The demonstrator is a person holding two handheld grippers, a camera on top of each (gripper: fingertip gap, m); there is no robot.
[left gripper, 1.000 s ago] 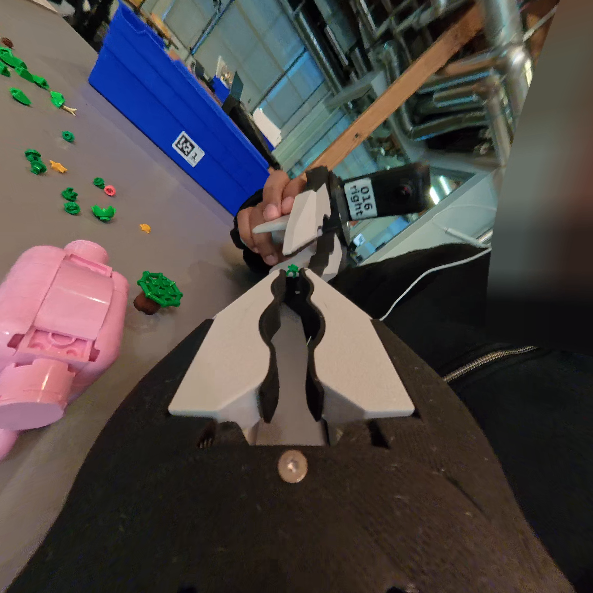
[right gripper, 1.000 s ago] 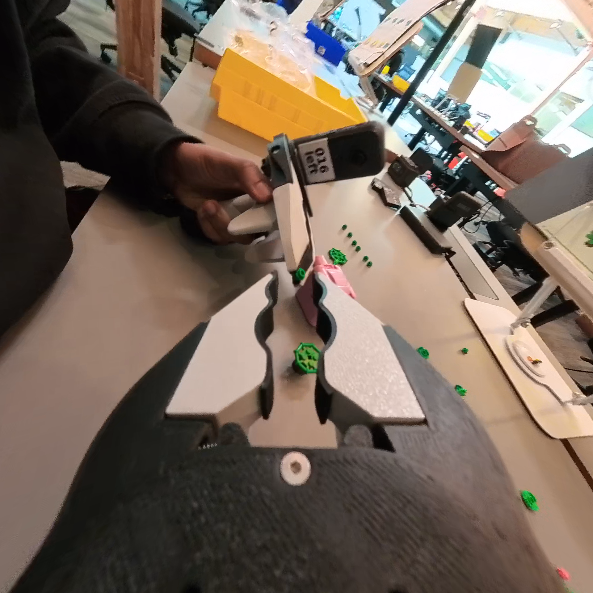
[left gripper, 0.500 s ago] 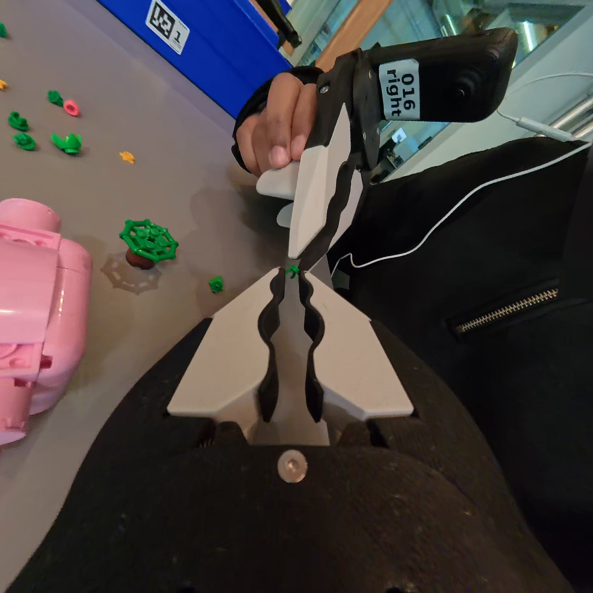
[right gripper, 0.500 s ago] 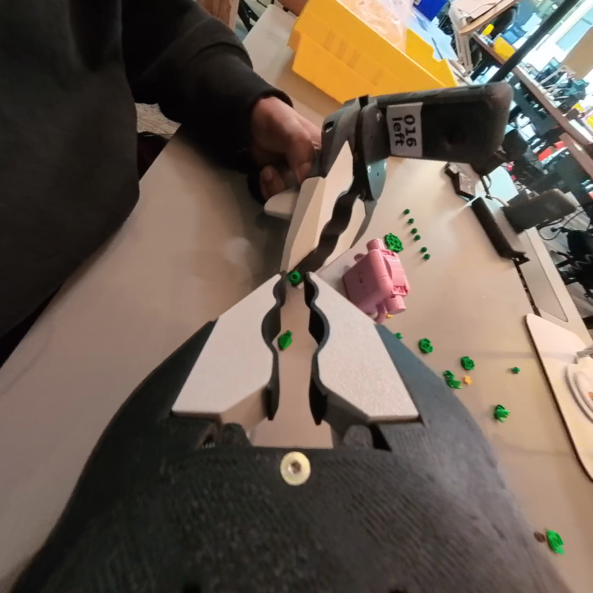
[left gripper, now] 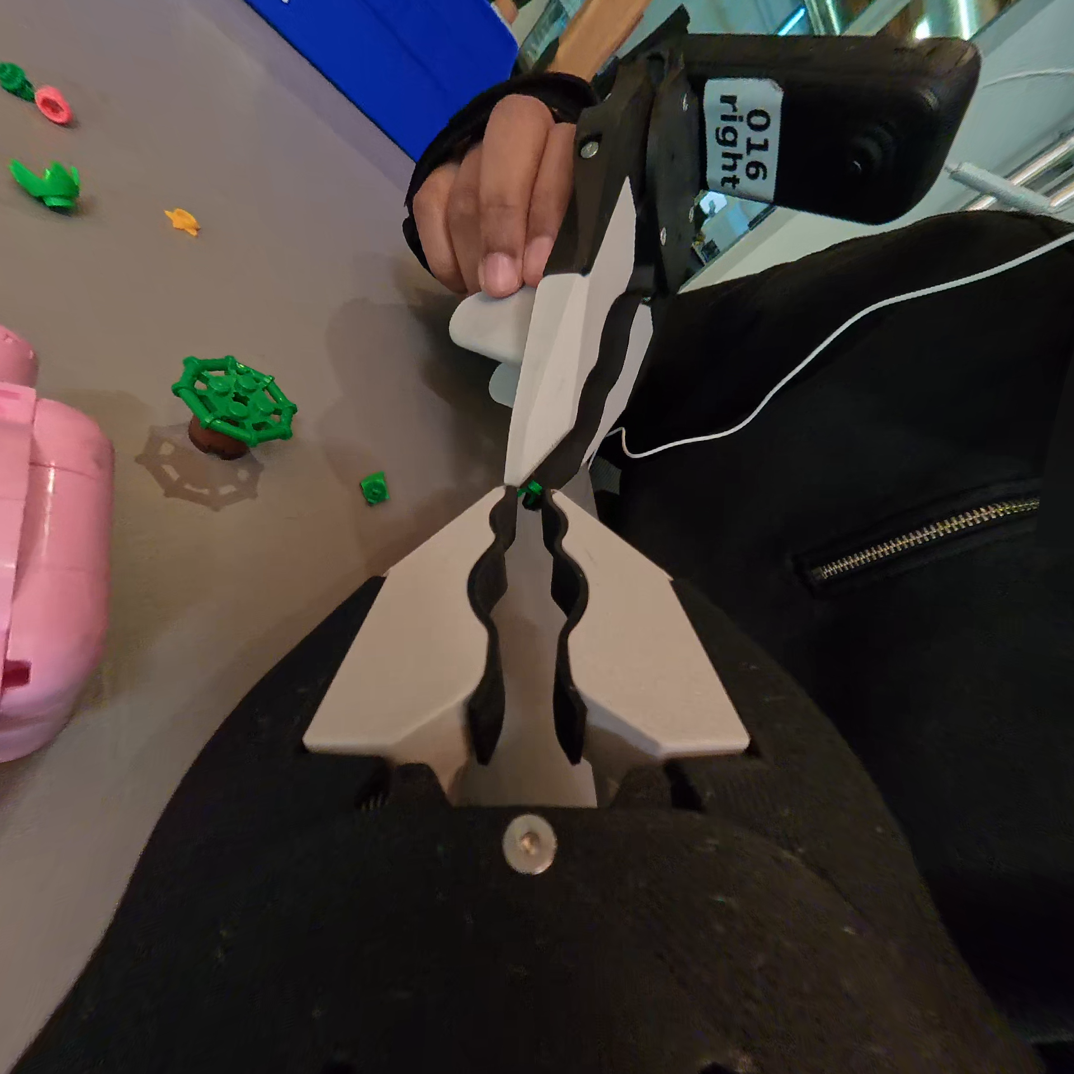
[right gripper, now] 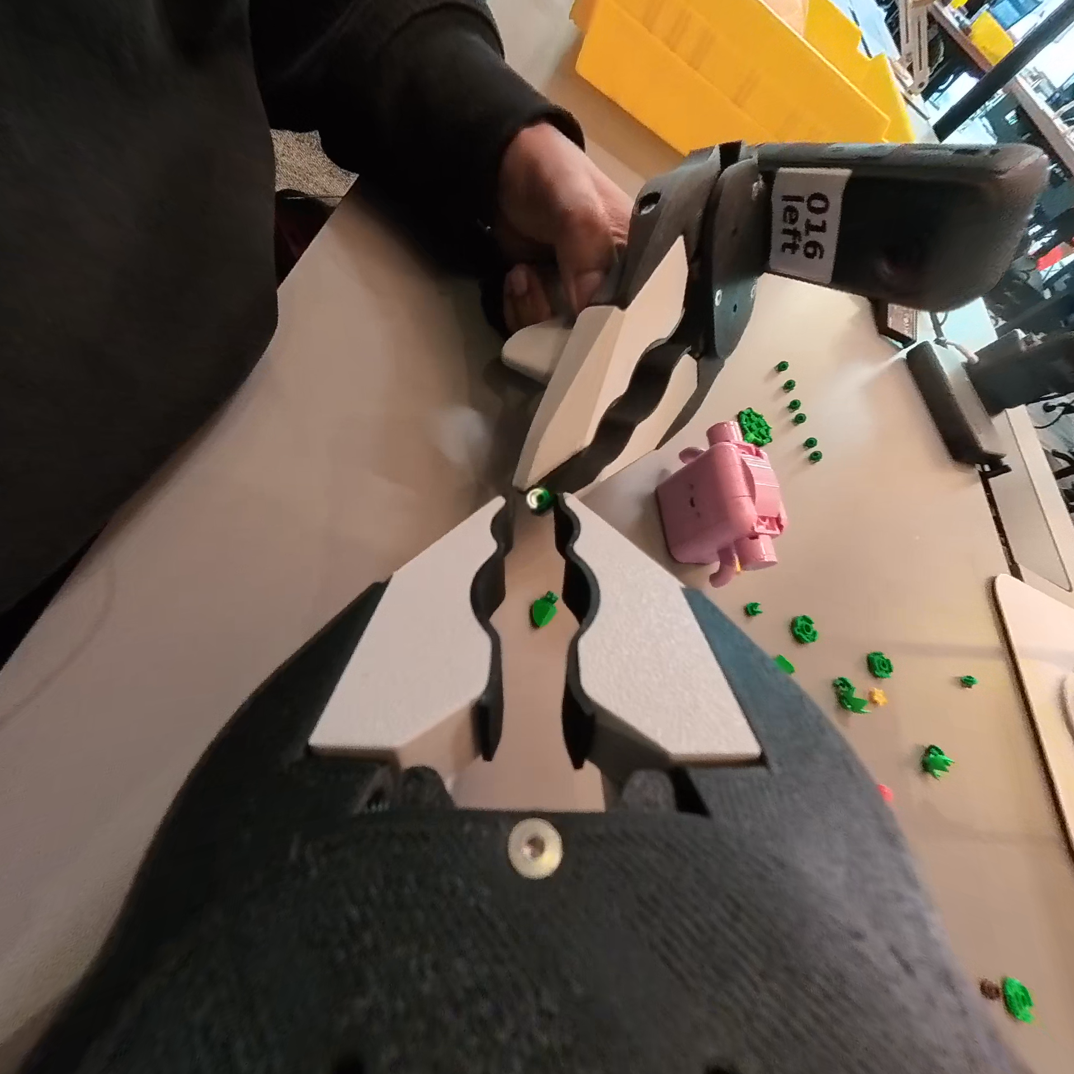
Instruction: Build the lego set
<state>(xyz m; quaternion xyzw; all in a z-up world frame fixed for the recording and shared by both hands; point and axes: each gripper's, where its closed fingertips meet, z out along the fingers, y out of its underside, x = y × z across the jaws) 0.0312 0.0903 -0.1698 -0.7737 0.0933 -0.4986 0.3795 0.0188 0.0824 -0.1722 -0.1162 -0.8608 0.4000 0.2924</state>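
Observation:
A small green round lego piece (left gripper: 527, 496) sits between the tips of my left gripper (left gripper: 529, 502), which is shut on it and held above the table. My right gripper (left gripper: 533, 480) comes down from above, tip to tip with the left. In the right wrist view the same green piece (right gripper: 537, 498) lies between the narrowed tips of my right gripper (right gripper: 536, 508), with the left gripper (right gripper: 525, 486) meeting it from the upper right. A pink lego pig (right gripper: 720, 505) lies on the table; it also shows at the left edge of the left wrist view (left gripper: 52, 552).
A green web-shaped piece on a brown base (left gripper: 235, 401) and a tiny green piece (left gripper: 373, 487) lie on the grey table (left gripper: 232, 261). A green leaf (right gripper: 543, 610) lies below the right gripper. Several green bits (right gripper: 877, 664) are scattered at right. Blue bin (left gripper: 395, 58), yellow bins (right gripper: 726, 87), and the person's black jacket (left gripper: 842, 465) are close by. Less than 4 cm separates the two grippers' tips. Both grippers' tips are roughly 6 cm from the green leaf (right gripper: 543, 610). It turns up in the left wrist view (left gripper: 379, 484) as well.
The two grippers have come together tip to tip. The right gripper's jaws narrowed from open to closed around the green piece that the left holds.

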